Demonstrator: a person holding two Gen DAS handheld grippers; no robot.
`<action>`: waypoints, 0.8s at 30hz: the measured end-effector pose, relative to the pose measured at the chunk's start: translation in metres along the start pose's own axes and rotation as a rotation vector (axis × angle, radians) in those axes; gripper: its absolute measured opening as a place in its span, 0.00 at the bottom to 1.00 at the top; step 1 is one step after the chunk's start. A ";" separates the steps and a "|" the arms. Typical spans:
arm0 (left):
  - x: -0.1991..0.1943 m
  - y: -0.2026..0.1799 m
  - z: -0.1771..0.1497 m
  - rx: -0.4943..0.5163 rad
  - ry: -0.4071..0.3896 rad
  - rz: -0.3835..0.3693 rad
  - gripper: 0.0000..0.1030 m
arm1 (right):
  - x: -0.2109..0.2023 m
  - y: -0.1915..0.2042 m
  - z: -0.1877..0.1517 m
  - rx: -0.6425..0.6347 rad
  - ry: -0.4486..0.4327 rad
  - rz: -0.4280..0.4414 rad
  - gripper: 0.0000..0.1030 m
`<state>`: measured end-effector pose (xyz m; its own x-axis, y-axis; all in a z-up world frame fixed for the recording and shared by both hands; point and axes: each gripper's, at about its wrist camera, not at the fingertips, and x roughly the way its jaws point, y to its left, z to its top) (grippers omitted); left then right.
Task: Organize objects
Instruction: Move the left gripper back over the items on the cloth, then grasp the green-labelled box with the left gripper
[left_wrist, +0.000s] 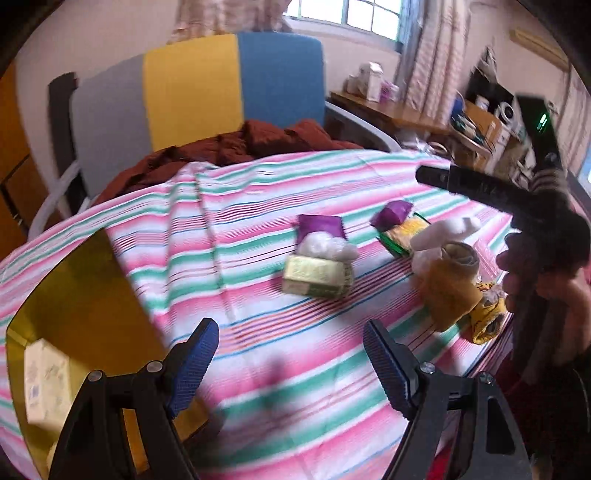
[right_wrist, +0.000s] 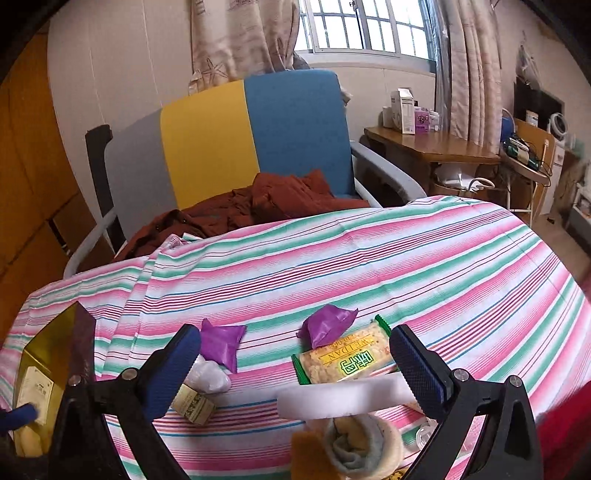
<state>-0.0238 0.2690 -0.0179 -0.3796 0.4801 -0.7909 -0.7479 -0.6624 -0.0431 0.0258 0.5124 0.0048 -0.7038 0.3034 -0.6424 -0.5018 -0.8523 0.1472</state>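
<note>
Two grippers hang over a counter (right_wrist: 424, 258) covered in a striped cloth. The left gripper (left_wrist: 291, 354) has its blue fingers spread wide with only cloth between them. The right gripper (right_wrist: 295, 365) is likewise released, holding nothing; a white foam block (right_wrist: 340, 400) and a snack packet (right_wrist: 343, 360) lie on the cloth between its fingers. Two purple pouches (right_wrist: 221, 343), a tissue pack (left_wrist: 317, 275) and rolled socks (right_wrist: 365, 443) lie nearby. A yellow box (left_wrist: 77, 317) stands at the left edge.
</note>
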 end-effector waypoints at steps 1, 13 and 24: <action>0.008 -0.004 0.003 0.012 0.011 -0.002 0.80 | -0.001 -0.002 0.000 0.007 -0.004 0.006 1.00; 0.087 -0.024 0.035 0.091 0.086 0.012 0.85 | -0.007 -0.021 0.006 0.120 -0.019 0.073 1.00; 0.124 -0.023 0.037 0.087 0.145 0.001 0.72 | -0.002 -0.018 0.005 0.095 0.003 0.076 1.00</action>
<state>-0.0738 0.3652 -0.0928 -0.3029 0.3872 -0.8708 -0.7944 -0.6074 0.0063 0.0338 0.5286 0.0070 -0.7400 0.2384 -0.6290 -0.4929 -0.8284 0.2660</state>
